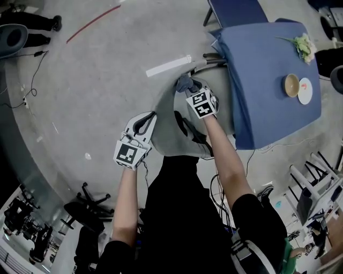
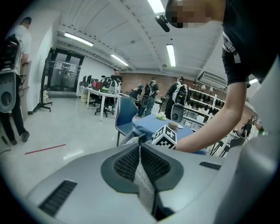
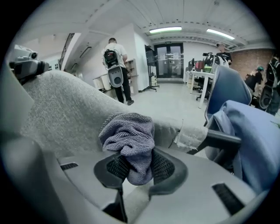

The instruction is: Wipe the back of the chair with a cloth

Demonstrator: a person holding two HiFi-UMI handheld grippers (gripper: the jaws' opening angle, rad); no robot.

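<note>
Spreading under everything is the grey concrete floor (image 1: 107, 80), with a white strip of tape (image 1: 169, 66) lying on it at 12 o'clock from the chair. A table (image 1: 268, 107) draped in blue cloth fills the 2 o'clock part of the head view, and a blue chair (image 1: 236, 10) stands at its far edge.

Between table and person is the light grey fabric chair back (image 1: 166, 134), seen from above, its side touching the hanging tablecloth. The left gripper (image 2: 140, 148) sits at the chair back's 9 o'clock edge, its jaws pressed together on a thin fold of that grey fabric. The right gripper (image 3: 135, 164) is at the chair back's 12 o'clock end, its jaws pinching a bunched purple-grey cloth (image 3: 127, 135), which lies against the top of the fabric.

On the table's 3 o'clock side sit 1 tan bowl (image 1: 292, 84) and 1 white plate (image 1: 306, 91), touching each other, with a pale green bunch (image 1: 304, 47) at 12 o'clock from them.
</note>
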